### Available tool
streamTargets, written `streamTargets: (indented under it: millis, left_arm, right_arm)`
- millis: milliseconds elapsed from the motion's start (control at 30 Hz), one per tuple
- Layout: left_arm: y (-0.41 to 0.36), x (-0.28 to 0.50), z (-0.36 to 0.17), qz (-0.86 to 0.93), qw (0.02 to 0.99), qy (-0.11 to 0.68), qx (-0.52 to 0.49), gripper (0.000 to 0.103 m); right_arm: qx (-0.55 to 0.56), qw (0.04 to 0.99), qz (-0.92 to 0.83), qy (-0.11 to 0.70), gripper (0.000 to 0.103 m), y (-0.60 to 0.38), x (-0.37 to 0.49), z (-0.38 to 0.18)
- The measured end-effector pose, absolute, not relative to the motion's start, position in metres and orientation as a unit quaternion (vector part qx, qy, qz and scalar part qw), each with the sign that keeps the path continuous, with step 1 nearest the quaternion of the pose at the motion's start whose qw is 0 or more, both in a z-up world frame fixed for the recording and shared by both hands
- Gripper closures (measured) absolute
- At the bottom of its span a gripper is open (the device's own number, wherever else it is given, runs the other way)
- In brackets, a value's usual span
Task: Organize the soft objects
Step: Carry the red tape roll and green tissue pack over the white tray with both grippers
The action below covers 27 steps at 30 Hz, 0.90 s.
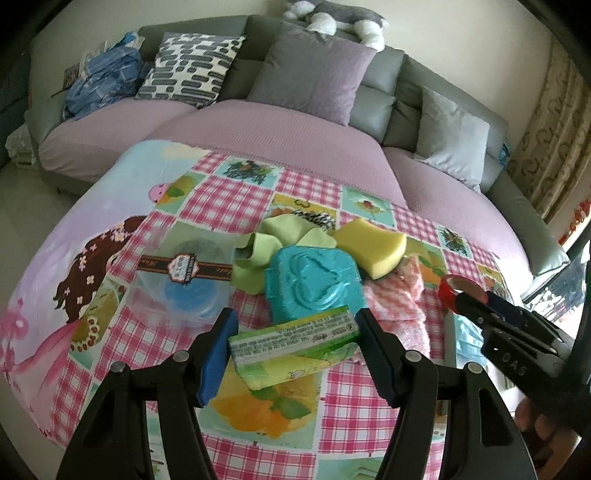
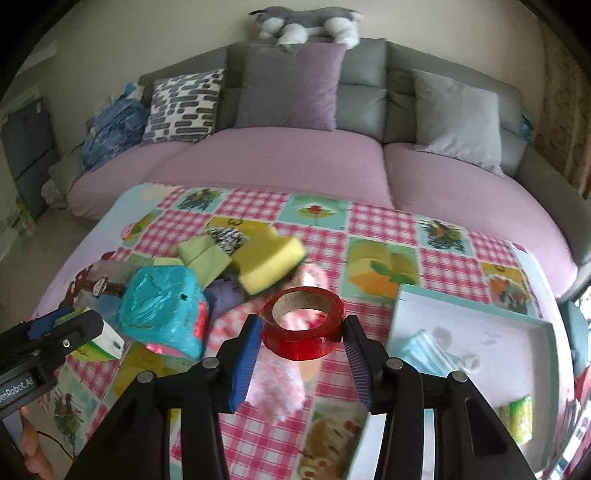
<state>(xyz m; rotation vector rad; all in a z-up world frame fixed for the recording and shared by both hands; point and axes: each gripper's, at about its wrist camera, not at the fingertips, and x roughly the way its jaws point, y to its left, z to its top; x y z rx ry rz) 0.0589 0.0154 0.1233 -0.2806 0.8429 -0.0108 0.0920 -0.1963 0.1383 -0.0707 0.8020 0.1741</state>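
Observation:
My left gripper [image 1: 293,326] is shut on a green tissue pack [image 1: 291,345] and holds it above the patterned cloth. My right gripper [image 2: 301,326] is shut on a red tape roll [image 2: 303,325], which also shows in the left wrist view [image 1: 456,290]. A pile lies on the table: a teal wipes pack [image 1: 314,284], a yellow sponge [image 1: 373,245], green cloths [image 1: 273,240], a pink fluffy towel [image 1: 399,306] and a striped black-and-white item [image 2: 227,238]. A purple item [image 2: 225,295] sits under the pile.
A shallow white tray with a teal rim [image 2: 476,310] stands at the right and holds a blue face mask [image 2: 424,349]. A small green packet [image 2: 521,413] lies near it. Behind the table is a sofa [image 2: 295,166] with cushions and a plush dog [image 2: 306,22].

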Motion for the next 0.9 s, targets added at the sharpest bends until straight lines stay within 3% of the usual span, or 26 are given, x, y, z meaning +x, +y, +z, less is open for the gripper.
streamTargets:
  millis: [900]
  left_arm:
    - [-0.179, 0.116, 0.165, -0.134, 0.903, 0.407, 0.023, 0.036]
  right_arm:
    - [0.104, 0.909, -0.121, 0.385, 0.055, -0.419, 0.068, 0.138]
